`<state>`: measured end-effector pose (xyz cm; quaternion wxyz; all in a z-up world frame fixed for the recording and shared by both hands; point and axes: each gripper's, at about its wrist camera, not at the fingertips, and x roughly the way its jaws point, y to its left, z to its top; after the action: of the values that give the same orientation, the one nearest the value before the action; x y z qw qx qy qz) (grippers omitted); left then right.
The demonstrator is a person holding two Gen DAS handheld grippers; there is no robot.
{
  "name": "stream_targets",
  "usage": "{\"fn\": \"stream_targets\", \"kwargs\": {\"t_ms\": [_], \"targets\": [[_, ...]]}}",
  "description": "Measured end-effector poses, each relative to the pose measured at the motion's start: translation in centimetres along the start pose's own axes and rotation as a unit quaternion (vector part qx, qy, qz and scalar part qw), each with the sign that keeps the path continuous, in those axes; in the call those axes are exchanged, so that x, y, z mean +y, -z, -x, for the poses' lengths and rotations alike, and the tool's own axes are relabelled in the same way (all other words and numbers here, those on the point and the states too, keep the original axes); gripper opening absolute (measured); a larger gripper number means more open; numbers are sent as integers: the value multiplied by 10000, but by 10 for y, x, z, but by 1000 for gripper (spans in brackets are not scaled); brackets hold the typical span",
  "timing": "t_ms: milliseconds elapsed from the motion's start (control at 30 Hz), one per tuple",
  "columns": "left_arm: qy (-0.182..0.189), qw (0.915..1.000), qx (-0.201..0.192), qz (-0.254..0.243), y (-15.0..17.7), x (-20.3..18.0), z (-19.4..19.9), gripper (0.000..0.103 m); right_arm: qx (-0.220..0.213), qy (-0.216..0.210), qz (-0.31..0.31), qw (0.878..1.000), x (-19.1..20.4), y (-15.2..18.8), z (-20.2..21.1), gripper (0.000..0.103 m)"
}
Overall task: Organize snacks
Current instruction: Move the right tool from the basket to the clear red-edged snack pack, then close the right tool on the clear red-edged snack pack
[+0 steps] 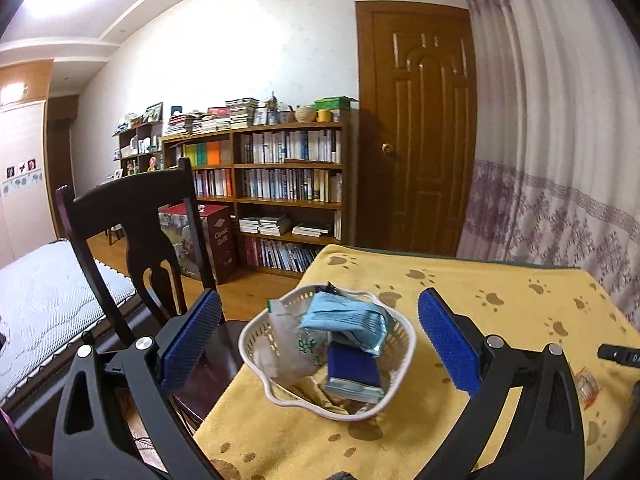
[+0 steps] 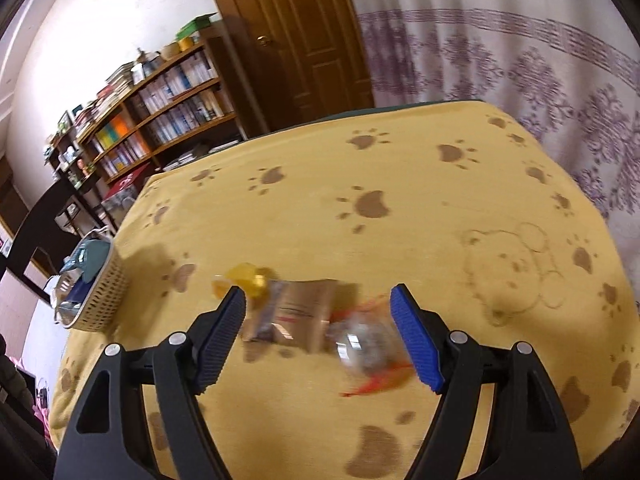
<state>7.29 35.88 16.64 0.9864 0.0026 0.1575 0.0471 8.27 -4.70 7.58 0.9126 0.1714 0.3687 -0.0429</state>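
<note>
We have both grippers spread wide and gripping nothing. The left gripper (image 1: 320, 336) hangs over the basket (image 1: 404, 354), which sits near the left edge of the table (image 1: 500, 280), close to that edge's drop toward the chair (image 1: 136, 216). The right gripper (image 2: 320, 332) straddles the loose snacks lying on the cloth toward the near edge, well apart from the basket (image 2: 108, 292).

Risks, as we judge them:
- The right wrist view is blurred. The wrappers sit tight together, so closing here could catch 2 at once or pinch cloth.
- The clear wrapper (image 2: 368, 344) lies just beside the right finger (image 2: 416, 340); a closing pad may shove it aside instead of gripping it.
- The basket is already heaped. Another drop could slide off the blue pack (image 1: 344, 316) and over the rim.
- A knock from the left gripper could push the light basket off the table edge.

Count:
- Baskets: 1.
- Loose snacks on the cloth: 3 that we can tell apart, namely yellow candy (image 2: 244, 276), tan packet (image 2: 300, 312), clear wrapper with red trim. Blur may hide more.
- In the basket: at least 4, namely blue pack, navy bar (image 1: 352, 368), clear bag (image 1: 288, 344), a tan packet at the bottom. Exact total cannot be told.
- Grippers: 2.
</note>
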Motion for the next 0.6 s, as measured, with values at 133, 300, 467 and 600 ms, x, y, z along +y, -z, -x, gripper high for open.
{"fn": "stream_targets", "kwargs": {"t_ms": [133,300,467,600], "targets": [[54,9999,20,-157,3,-11,1,100,57,61,-5,10000,-10,9,-3,75],[147,9991,11,-401,7,-24,3,100,147,307,252,9991,-12,25,-13,75],[184,9985,36,-512,10,-33,4,100,171,856,656,9940,-12,35,-24,75],[198,9981,66,-580,12,-37,2,100,204,875,762,9930,-12,38,-30,75]]}}
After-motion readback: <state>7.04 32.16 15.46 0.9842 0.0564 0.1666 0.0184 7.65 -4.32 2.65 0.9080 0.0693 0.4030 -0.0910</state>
